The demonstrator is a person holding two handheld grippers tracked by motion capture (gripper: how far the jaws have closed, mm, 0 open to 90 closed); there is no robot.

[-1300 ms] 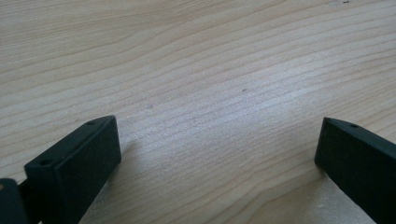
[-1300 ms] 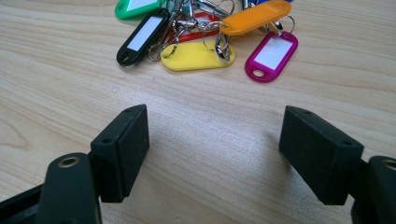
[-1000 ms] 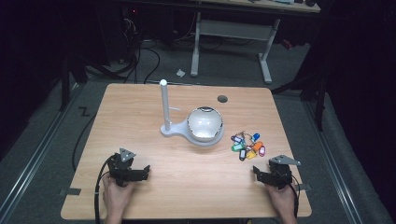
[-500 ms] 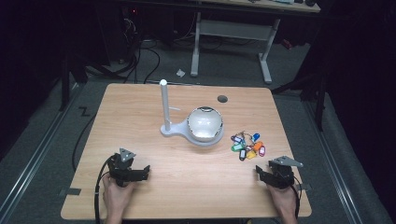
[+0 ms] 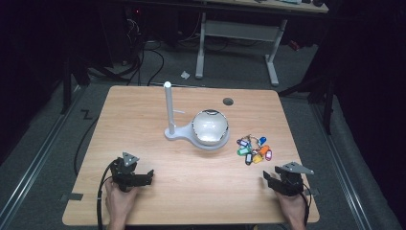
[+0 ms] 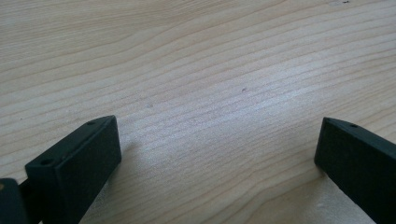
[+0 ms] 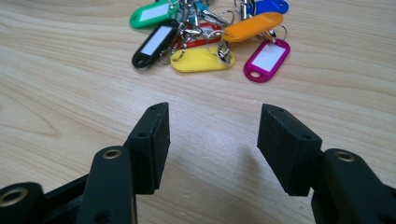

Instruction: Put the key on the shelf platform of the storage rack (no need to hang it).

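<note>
- Key tags (image 5: 253,147), a tangled coloured cluster, lie lower right of centre on the wooden surface (image 5: 143,110), beside a white bowl stand (image 5: 206,129).
- Right gripper (image 5: 270,179), the nearer one, points up-frame at them; its jaws, just narrowing, are parted with nothing between.
- Left gripper (image 5: 146,176) rests lower left, jaws wide, empty.
- Cluster's long axis probably runs crosswise.

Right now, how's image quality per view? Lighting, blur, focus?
High view: table evenly lit, surroundings near black, picture soft, glare on the white bowl. Left gripper view: sharp wood grain, bright sheen across it, near jaws slightly soft. Right gripper view: right gripper and key tags fairly sharp, soft shadows under the jaws, jaws have just been closing with nothing between them.
</note>
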